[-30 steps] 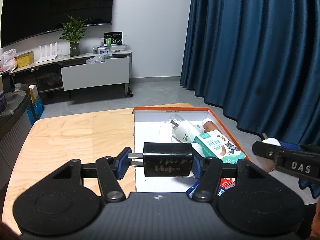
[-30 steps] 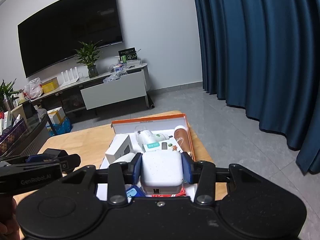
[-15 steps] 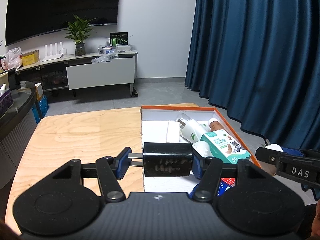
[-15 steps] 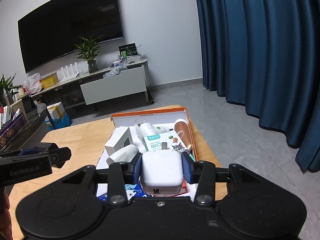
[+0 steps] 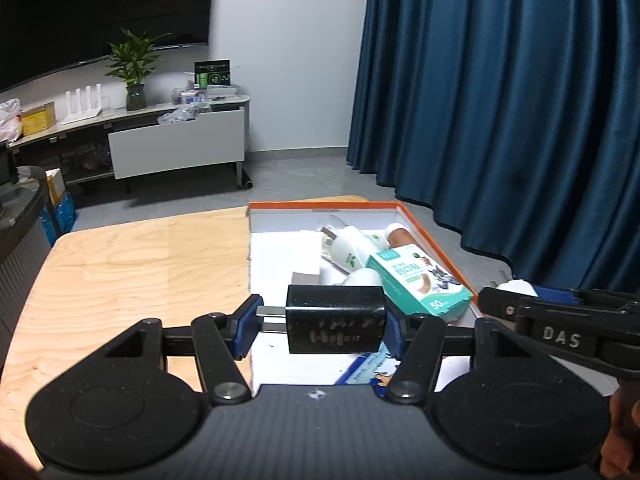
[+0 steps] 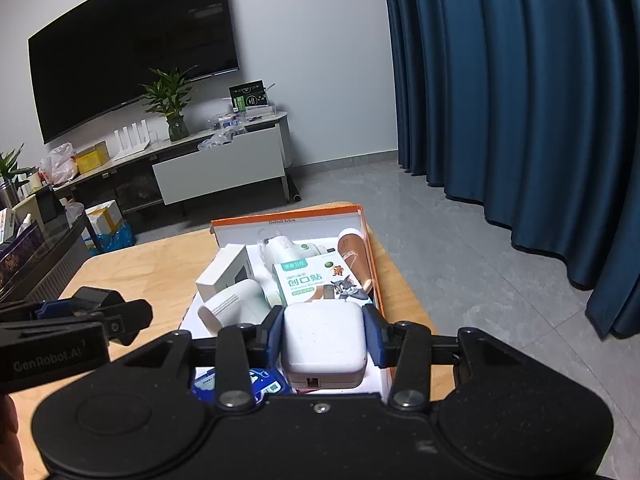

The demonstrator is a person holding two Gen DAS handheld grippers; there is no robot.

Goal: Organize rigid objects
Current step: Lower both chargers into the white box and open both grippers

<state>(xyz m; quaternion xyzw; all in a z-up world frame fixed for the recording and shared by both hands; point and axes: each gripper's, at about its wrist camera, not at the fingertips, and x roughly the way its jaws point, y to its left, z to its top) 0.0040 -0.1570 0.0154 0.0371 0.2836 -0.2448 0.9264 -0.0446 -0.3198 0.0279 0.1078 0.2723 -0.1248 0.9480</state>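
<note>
Left claw [image 5: 322,330] pinches a black charger [image 5: 335,325] above the near end of the orange box [image 5: 434,240]. Right claw [image 6: 323,340] pinches a white charger [image 6: 324,342] over the same end of that box, which rests on the desk [image 5: 132,272]

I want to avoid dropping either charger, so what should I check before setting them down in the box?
1. Left gripper grip on black charger: ok, clamped between both fingers, prongs against the left one.
2. Right gripper grip on white charger: ok, held squarely.
3. Bare floor in the orange box: ok, white floor shows along its left side.
4. Obstacles: not ok, bandage box and white cylinder lie close ahead of the white charger.
5. Height above the box: cannot tell.
</note>
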